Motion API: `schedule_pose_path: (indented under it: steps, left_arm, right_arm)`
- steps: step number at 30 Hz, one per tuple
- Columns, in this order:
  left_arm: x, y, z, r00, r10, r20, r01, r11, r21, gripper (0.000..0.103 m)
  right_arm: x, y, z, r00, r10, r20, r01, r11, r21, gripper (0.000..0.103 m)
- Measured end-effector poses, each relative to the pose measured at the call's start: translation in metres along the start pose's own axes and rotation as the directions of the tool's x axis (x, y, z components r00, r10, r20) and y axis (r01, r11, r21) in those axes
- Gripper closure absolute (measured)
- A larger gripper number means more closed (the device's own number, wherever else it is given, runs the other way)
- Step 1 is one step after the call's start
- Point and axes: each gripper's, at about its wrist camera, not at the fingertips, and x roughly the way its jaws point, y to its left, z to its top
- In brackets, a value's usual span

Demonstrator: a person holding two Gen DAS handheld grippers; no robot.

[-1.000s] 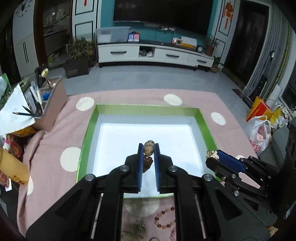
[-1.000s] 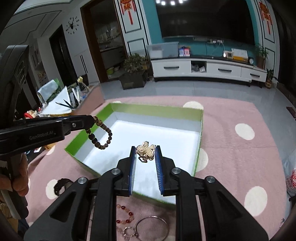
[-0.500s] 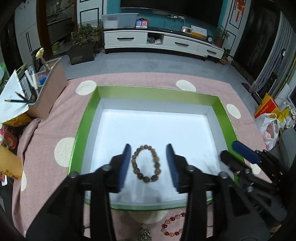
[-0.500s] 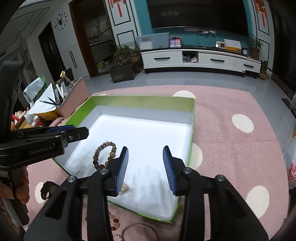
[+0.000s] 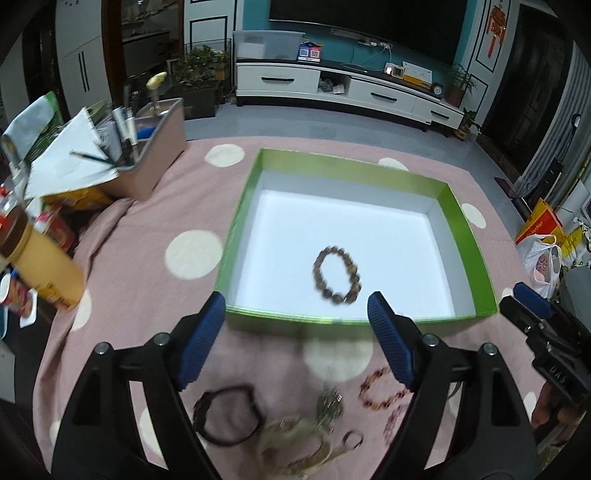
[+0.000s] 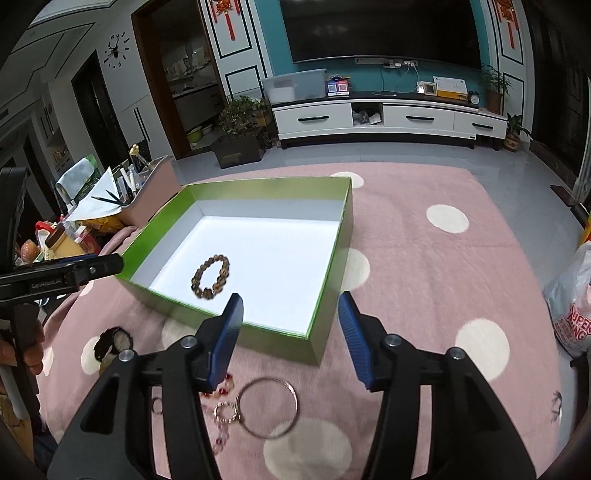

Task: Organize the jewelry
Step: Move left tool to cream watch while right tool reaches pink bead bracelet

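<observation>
Left wrist view: left tongs (image 5: 295,317) spread wide and empty, hovering just short of the green box (image 5: 476,258). Brown bead bracelet (image 5: 337,275) flat on the white floor of the box, toward its near edge. On the pink dotted cloth (image 5: 140,236) under the tongs, blurred: a dark band (image 5: 227,415), a red bead bracelet (image 5: 380,391), a pale ring-shaped piece (image 5: 295,443). Right tongs (image 5: 532,299) just visible at the right edge, blue tip only.

Right wrist view: right tongs (image 6: 291,314) also wide apart, holding nothing, poised over the near right corner of the green box (image 6: 332,258). Same bead bracelet (image 6: 210,277) inside, nearer the left wall. Seen only here: a thin silver bangle (image 6: 267,408) on the cloth beside a small beaded ring (image 6: 225,411), and a black watch (image 6: 112,341) off to the left. Left tongs (image 6: 92,267) reaching in from the left, side-on, gap hidden from this angle.

Tabletop draped in pink cloth (image 6: 424,266) with pale dots. Beyond, grey floor, a white TV cabinet (image 6: 388,118) under a dark television (image 6: 380,29) on a teal wall, potted plants (image 6: 236,114), a grey bin of papers (image 5: 147,155) at the left.
</observation>
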Motion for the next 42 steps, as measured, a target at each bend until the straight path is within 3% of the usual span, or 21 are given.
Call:
schedule_pose_path:
  steps: [8, 21, 28, 42]
  left_arm:
    - [-0.033, 0.033, -0.046, 0.999, 0.041, 0.002, -0.040, 0.997, -0.070, 0.022]
    - [-0.049, 0.053, -0.117, 0.998, 0.027, -0.056, -0.036, 0.986, -0.164, 0.022]
    - [-0.042, 0.049, -0.132, 0.997, 0.000, -0.082, -0.014, 0.984, -0.177, 0.022]
    - [-0.014, 0.039, -0.134, 0.992, 0.026, -0.123, -0.044, 0.988, -0.150, 0.027]
  right_arm:
    - [-0.027, 0.002, -0.024, 1.000, 0.007, -0.008, -0.007, 1.000, 0.005, 0.049]
    - [-0.047, 0.014, -0.061, 0.998, 0.026, -0.052, -0.025, 1.000, 0.017, 0.049]
    - [-0.045, 0.022, -0.085, 0.993, 0.050, -0.104, -0.048, 0.999, 0.022, 0.049]
    - [-0.016, 0.046, -0.110, 0.976, 0.099, -0.196, -0.100, 0.995, 0.005, 0.049]
